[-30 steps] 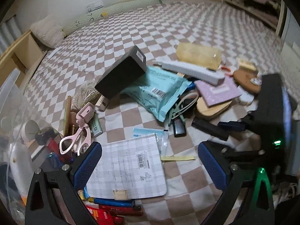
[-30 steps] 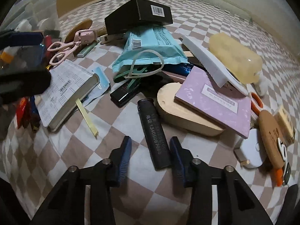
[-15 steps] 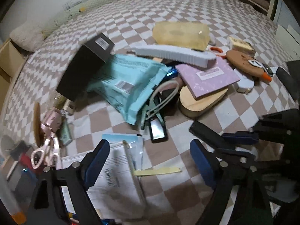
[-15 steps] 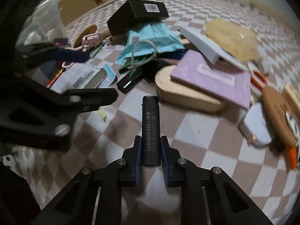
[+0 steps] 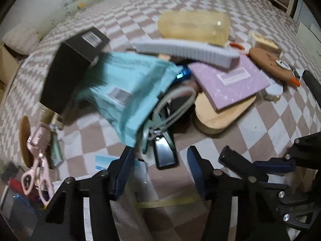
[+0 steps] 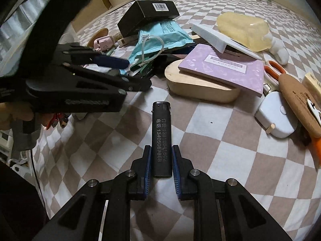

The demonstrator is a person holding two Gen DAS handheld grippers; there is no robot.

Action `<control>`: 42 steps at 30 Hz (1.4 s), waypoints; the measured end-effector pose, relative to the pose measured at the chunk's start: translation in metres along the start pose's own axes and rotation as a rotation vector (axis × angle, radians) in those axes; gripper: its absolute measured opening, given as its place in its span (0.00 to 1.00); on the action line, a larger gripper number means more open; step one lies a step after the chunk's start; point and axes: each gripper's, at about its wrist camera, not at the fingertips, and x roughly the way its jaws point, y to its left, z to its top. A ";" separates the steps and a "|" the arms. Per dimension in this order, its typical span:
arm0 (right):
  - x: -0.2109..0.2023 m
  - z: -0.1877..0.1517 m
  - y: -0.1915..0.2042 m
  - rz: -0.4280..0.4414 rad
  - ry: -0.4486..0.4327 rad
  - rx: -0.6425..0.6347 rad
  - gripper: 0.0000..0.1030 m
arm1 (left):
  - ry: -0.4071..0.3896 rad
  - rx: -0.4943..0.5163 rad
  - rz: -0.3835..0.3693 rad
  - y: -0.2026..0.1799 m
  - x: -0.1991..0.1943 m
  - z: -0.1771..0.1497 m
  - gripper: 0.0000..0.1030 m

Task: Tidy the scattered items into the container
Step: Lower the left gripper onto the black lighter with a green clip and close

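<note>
Right gripper [image 6: 161, 160] is clamped tight on the near end of a black lighter [image 6: 161, 138], pads on both long sides, printed digits facing up. Most of the lighter sticks out ahead of the fingers, so the grip looks secure enough to carry; it seems lifted just off the checkered bedspread [image 6: 230, 140], though contact is hard to rule out.

Left gripper [image 5: 158, 172] points steeply down with jaws about half open and closing. A black clip-like object [image 5: 165, 154] lies between the blue pads, which are not touching it yet. It sits at the edge of the pile, tangled with a white cable tie [image 5: 176, 104] and green-handled pliers [image 5: 148, 132], so it may drag neighbours along.

The rest lies heaped: teal packet [image 5: 124, 92] leaning under a black box [image 5: 68, 74], purple notebook [image 6: 222, 68] resting on a wooden oval box [image 6: 200, 86], white ridged tray [image 6: 216, 38] and yellow translucent pouch [image 6: 242, 28] behind.

Left view alone shows pink scissors [image 5: 36, 172] and the yellow strip [image 5: 166, 202] under its jaws; this frame is motion-blurred. Right view alone shows the lighter grip, white tape dispenser [image 6: 276, 118], orange scissors [image 6: 274, 72] and the left tool from the side. The container is not clearly visible in either view, only a hint of clear plastic at the right view's far left edge
</note>
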 end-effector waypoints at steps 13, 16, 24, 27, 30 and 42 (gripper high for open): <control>-0.003 -0.001 0.001 -0.007 -0.001 -0.010 0.20 | 0.025 0.035 -0.011 -0.007 -0.002 0.001 0.26; -0.004 0.000 0.002 -0.013 0.001 -0.013 0.20 | 0.034 0.057 -0.015 -0.010 -0.005 -0.008 0.26; -0.003 -0.001 0.001 -0.033 0.006 -0.029 0.20 | 0.060 0.085 -0.062 -0.014 -0.023 -0.043 0.25; -0.002 -0.002 0.002 -0.042 0.009 -0.036 0.20 | 0.069 0.097 -0.084 -0.018 -0.031 -0.057 0.25; -0.003 -0.005 0.001 -0.047 0.013 -0.038 0.20 | 0.080 0.111 -0.106 -0.025 -0.038 -0.073 0.24; -0.008 -0.006 -0.007 -0.044 0.103 -0.008 0.20 | 0.078 0.171 -0.149 -0.044 -0.056 -0.115 0.27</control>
